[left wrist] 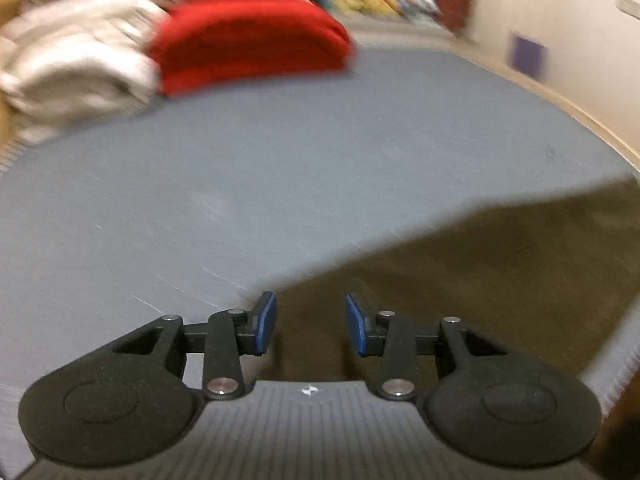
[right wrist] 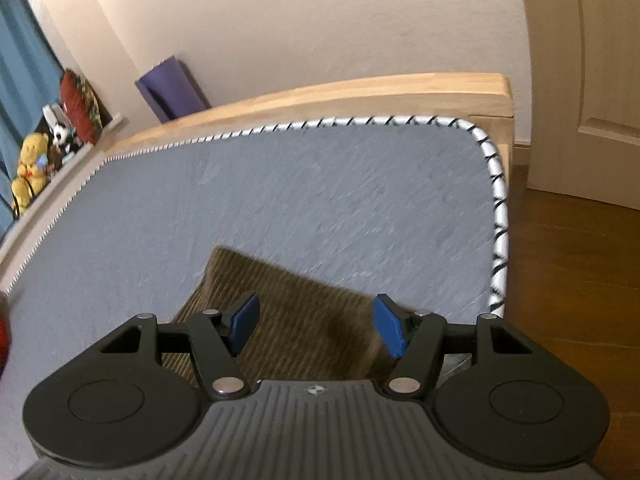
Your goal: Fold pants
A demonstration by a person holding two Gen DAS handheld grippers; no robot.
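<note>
Olive-brown corduroy pants lie flat on the grey mattress, filling the lower right of the left wrist view. My left gripper hovers over their left edge, blue pads apart and nothing pinched between them. In the right wrist view one end of the pants lies on the mattress near its right edge. My right gripper sits just above that end with its jaws wide and nothing held. The part of the pants under both gripper bodies is hidden.
A folded red garment and a cream pile of clothes sit at the far left of the mattress. A wooden bed frame borders it. Beyond are soft toys, a purple mat, a door and wood floor.
</note>
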